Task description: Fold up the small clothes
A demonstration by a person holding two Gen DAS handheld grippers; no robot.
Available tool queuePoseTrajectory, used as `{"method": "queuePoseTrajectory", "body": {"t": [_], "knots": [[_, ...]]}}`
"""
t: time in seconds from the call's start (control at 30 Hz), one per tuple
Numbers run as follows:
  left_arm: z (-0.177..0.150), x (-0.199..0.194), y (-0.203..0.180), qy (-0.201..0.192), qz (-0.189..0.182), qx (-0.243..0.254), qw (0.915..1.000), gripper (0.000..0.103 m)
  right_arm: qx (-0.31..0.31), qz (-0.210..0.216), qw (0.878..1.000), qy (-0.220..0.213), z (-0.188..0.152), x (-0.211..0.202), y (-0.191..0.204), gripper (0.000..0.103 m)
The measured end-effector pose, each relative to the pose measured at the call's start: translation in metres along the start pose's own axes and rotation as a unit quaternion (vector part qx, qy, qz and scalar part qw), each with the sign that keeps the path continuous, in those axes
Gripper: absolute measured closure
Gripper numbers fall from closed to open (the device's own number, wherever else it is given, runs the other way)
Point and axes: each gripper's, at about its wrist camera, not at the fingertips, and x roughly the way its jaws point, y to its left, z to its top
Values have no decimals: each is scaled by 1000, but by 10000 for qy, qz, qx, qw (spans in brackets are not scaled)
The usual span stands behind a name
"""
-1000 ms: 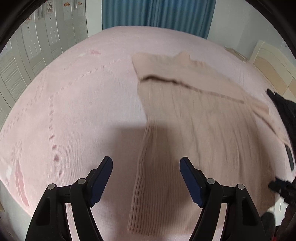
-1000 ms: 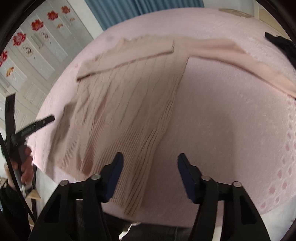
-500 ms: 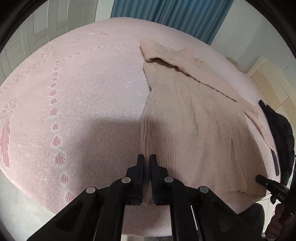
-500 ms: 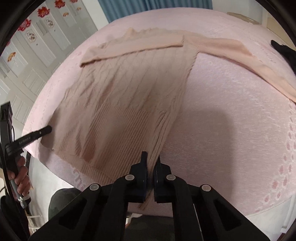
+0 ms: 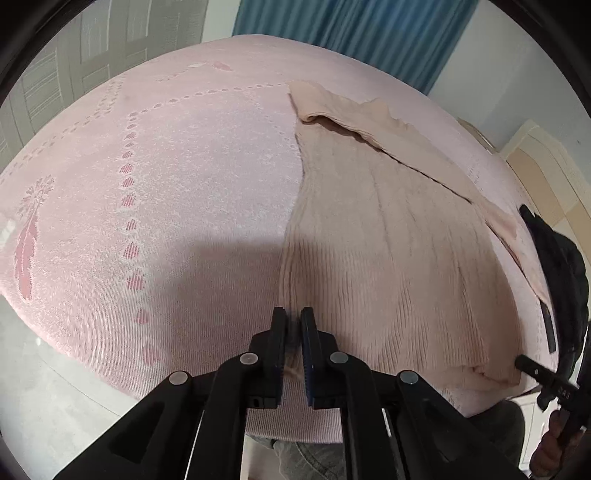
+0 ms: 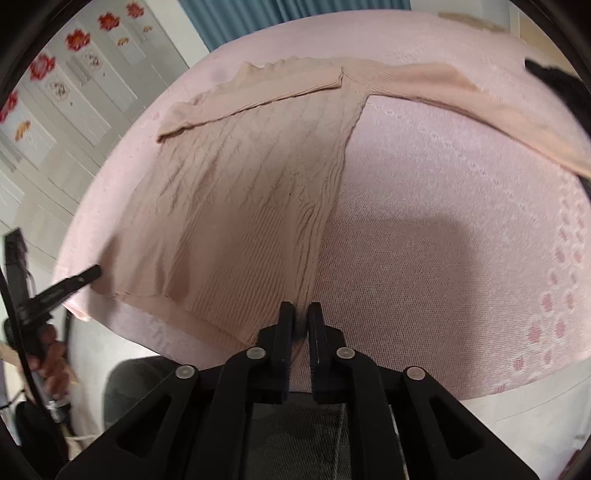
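Pink bedspread (image 5: 155, 206) is carrying beige sweater (image 5: 388, 251) lying flat, long axis running hem-near to collar-far; left gripper (image 5: 293, 325) and right gripper (image 6: 301, 319) are each clamping a hem corner.

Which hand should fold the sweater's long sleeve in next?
Probably the right gripper. It pinches the sweater hem corner on the side where the sleeve stretches out flat. The left gripper holds the opposite corner.

One sweater (image 5: 388, 251), one bed (image 5: 166, 184), one black garment (image 5: 561, 266) at 3 o'clock, two grippers: left (image 5: 293, 325), right (image 6: 301, 319), one curtain (image 5: 351, 33) at 12.
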Motion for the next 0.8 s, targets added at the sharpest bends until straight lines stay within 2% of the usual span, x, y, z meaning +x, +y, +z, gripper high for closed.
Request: {"method": "queuePoseTrajectory", "body": {"t": [0.03, 0.07, 0.13, 0.23, 0.37, 0.4, 0.43, 0.5, 0.6, 0.8], "knots": [[5, 1, 1, -12, 14, -32, 10000, 88, 59, 8, 10000, -77, 3, -3, -5, 85], [13, 3, 1, -62, 58, -56, 9999, 78, 92, -43, 9998, -174, 6, -6, -9, 80], [28, 8, -1, -130, 138, -13, 9998, 65, 143, -303, 9984, -453, 16, -16, -21, 64], [53, 17, -10, -288, 190, 161, 9993, 55, 233, -611, 9951, -736, 31, -26, -43, 59], [83, 35, -28, -384, 178, 265, 9988, 53, 833, -1075, 9848, -1080, 55, -37, -100, 57], [88, 39, -32, -384, 175, 266, 9988, 52, 985, -1168, 9814, -1166, 58, -39, -112, 54], [93, 43, -37, -378, 170, 260, 9988, 52, 1190, -1275, 9765, -1264, 62, -42, -128, 47], [103, 51, -47, -387, 103, 249, 9989, 52, 1585, -1424, 9659, -1473, 69, -46, -158, 42], [113, 61, -64, -486, 116, 299, 9983, 49, 2042, -1545, 9527, -1638, 78, -44, -196, 42], [123, 83, -79, -490, 228, 227, 9983, 47, 2339, -1535, 9458, -1650, 99, -21, -236, 46]]}}
